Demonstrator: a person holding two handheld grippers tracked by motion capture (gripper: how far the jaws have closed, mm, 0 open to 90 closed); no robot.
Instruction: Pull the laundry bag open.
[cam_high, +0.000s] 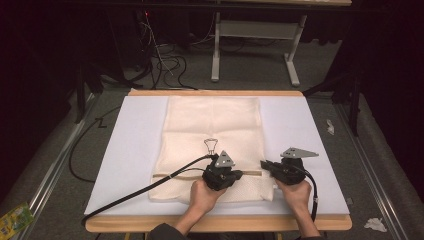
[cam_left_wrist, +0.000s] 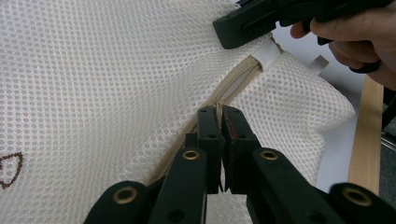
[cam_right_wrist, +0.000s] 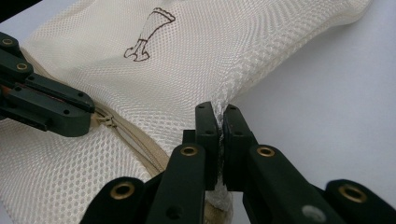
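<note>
A cream mesh laundry bag (cam_high: 212, 145) lies flat on the white sheet (cam_high: 135, 150) that covers the wooden table (cam_high: 215, 223), its zipper (cam_high: 172, 175) running across the end nearest the person. A small brown line drawing (cam_high: 211, 145) marks the middle of the bag.

The left gripper (cam_left_wrist: 219, 114) sits on the zipper line: its jaws are pressed together, pinching the zipper at the point where the beige tape (cam_left_wrist: 238, 81) runs on toward the bag's corner. In the right gripper view this same gripper's jaws lie flat on the mesh beside the zipper pull (cam_right_wrist: 106, 122).

The right gripper (cam_right_wrist: 219, 112) has its jaws closed on the bag's side edge, a ridge of bunched mesh standing between the pads. In the high view it lies at the bag's right edge, level with the zipper.

A black cable (cam_high: 135, 192) trails from the left gripper across the sheet to the table's near left corner.
</note>
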